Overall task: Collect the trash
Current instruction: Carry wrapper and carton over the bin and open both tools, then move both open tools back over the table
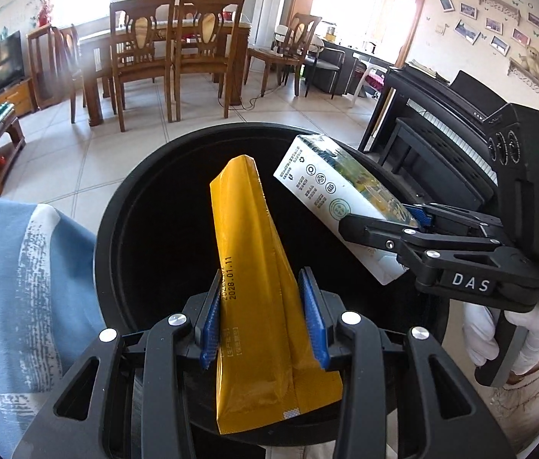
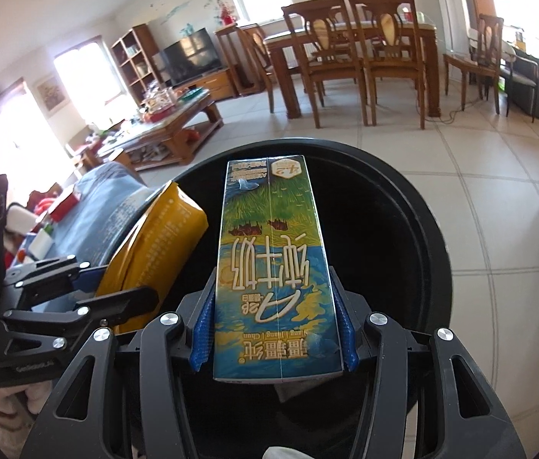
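Pale floor tiles (image 2: 479,191) spread under a round black bin (image 1: 116,229), with a wooden dining table (image 1: 162,34) and chairs (image 1: 135,57) beyond at 12 o'clock and a dark piano (image 1: 441,122) at 2 o'clock in the left wrist view. Over the bin's dark mouth, the left gripper (image 1: 262,317) has its blue pads (image 1: 210,329) against a yellow packet (image 1: 258,267); the left pad touches it, while the right pad lies along its edge. The packet slants up toward 12 o'clock. At 3 o'clock the right gripper (image 1: 380,225), held in a white-gloved hand (image 1: 518,336), is clamped on a milk carton (image 1: 327,191) that also hangs over the bin. From the right wrist view the carton (image 2: 273,267) sits squarely between that gripper's (image 2: 273,336) pads, with the packet (image 2: 155,244) at 9 o'clock. Blue patterned cloth (image 1: 13,287) lies at 8 o'clock beside the bin.
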`<state>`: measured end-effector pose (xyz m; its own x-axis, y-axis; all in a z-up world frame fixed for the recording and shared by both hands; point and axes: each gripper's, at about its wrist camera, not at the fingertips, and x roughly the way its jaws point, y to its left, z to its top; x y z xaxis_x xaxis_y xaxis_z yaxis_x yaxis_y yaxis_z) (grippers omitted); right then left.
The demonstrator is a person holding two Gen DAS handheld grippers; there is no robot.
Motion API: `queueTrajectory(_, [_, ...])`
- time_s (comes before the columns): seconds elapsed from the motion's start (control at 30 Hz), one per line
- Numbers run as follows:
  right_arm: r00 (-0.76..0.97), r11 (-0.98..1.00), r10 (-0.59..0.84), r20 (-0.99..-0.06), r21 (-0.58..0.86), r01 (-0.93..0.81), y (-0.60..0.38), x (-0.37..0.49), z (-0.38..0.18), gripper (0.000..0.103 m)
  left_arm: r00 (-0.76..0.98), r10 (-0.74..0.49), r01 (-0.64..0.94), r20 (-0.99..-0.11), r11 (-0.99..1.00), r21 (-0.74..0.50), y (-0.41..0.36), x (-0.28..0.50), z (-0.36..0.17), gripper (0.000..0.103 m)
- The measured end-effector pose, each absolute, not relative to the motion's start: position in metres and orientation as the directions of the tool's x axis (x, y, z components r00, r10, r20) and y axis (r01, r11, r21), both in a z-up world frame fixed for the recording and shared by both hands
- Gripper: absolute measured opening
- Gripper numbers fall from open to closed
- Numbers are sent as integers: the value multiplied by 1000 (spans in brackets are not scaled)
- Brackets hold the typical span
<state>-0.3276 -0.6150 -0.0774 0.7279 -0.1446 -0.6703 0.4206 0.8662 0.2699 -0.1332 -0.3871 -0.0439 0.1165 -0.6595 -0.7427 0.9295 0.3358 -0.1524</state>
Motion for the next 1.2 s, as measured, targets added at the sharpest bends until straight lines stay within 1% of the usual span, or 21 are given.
queueTrajectory(0.07, [729,864,-146,-669,273,423,-614,-326,-74,52,119,-659,931,-743,335,-148,-388,-134,-44,40])
queueTrajectory(0.1, [728,864,-147,-669,272,424,-614,-326,-74,54,125,-658,930,-743,338,-143,-388,-133,-44,40])
queueTrajectory(0.13, [727,863,-150,-670,270,426,-613,-324,-74,60,125,-658,930,-743,338,-142,-389,-130,-45,40])
queueTrajectory(0.17, [728,863,-153,-668,269,428,-612,-325,-74,60,124,-659,931,-742,337,-143,-388,-129,-44,40])
queueTrajectory(0.4, [729,867,-164,-665,255,428,-607,-323,-69,60,135,-677,928,-724,342,-146,-378,-133,-37,41])
queueTrajectory(0.43, [729,868,-167,-664,252,428,-606,-322,-67,60,136,-682,928,-719,343,-149,-374,-133,-35,43])
queueTrajectory(0.47, [730,869,-170,-662,248,427,-605,-322,-65,60,138,-685,927,-715,344,-150,-373,-135,-34,50])
queueTrajectory(0.5, [730,870,-173,-661,245,428,-605,-322,-63,60,142,-691,926,-709,346,-151,-371,-136,-33,54])
queueTrajectory(0.53, [730,871,-176,-660,241,428,-603,-320,-61,60,147,-696,925,-703,348,-151,-368,-136,-31,61])
queueTrajectory(0.57, [731,872,-182,-658,236,430,-601,-319,-59,60,148,-704,924,-694,348,-156,-366,-135,-30,62])
queueTrajectory(0.8, [736,884,-188,-651,215,416,-585,-311,-45,60,148,-709,920,-689,355,-168,-350,-131,-28,63])
queueTrajectory(0.83, [737,886,-187,-650,213,412,-582,-309,-43,60,150,-710,918,-688,359,-170,-346,-130,-26,64])
queueTrajectory(0.9, [742,896,-177,-647,207,394,-574,-303,-39,60,163,-712,913,-683,371,-169,-341,-126,-25,69])
queueTrajectory(0.93, [745,901,-171,-645,203,383,-569,-299,-36,60,173,-714,911,-678,378,-166,-335,-124,-24,71])
queueTrajectory(1.2, [764,945,-104,-636,176,275,-518,-256,-22,60,262,-695,852,-670,492,-177,-269,-95,-20,71])
